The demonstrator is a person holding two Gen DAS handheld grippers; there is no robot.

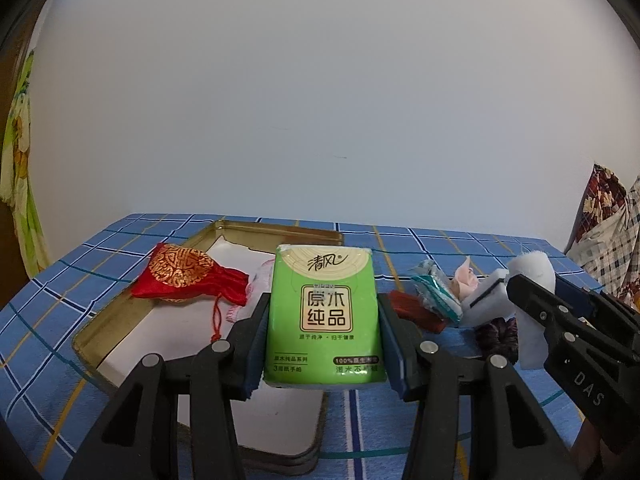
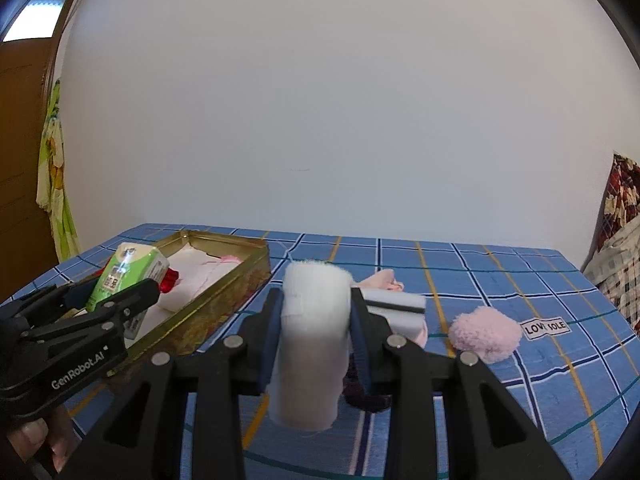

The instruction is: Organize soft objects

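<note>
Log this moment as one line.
left gripper: shut on tissue pack | right gripper: shut on white cloth | tin: holds red pouch

tissue pack (image 1: 323,312) green | pouch (image 1: 188,278) red-gold | tablecloth (image 2: 500,280) blue plaid

Looks like I'm in somebody's home, probably a bedroom: a table under a blue plaid cloth (image 2: 500,276) against a plain white wall (image 2: 340,100), a wooden door (image 2: 24,152), a flowery curtain (image 1: 18,168), patterned bedding (image 1: 608,224) piled off to the side.
</note>
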